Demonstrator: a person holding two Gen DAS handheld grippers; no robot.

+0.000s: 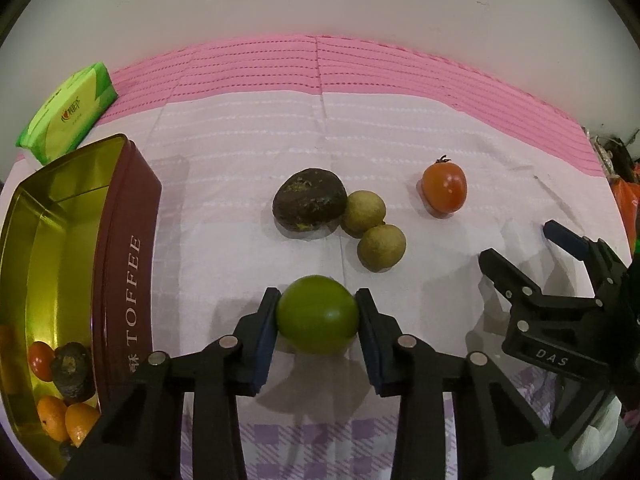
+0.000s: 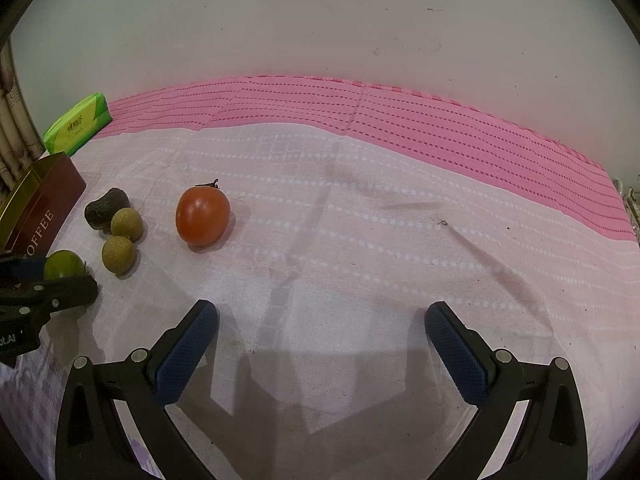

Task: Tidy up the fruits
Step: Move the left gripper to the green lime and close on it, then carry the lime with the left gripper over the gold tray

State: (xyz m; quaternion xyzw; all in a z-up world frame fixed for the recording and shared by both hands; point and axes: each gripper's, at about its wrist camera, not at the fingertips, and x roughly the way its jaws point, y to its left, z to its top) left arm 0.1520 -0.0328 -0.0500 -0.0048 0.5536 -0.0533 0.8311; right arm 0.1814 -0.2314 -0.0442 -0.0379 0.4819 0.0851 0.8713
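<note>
Two views differ: only left wrist view shows inside the toffee tin (image 1: pixel 132 280), frame left, holding one tomato, one dark fruit, two oranges. Left tool (image 1: pixel 317 314) clamps the green lime (image 1: pixel 317 314) at lower centre. Right tool (image 2: pixel 321 322) gapes, empty. Cloth: two longans (image 1: pixel 365 213), one tomato (image 1: pixel 444 187), one dark fruit (image 1: pixel 309 199).
</note>
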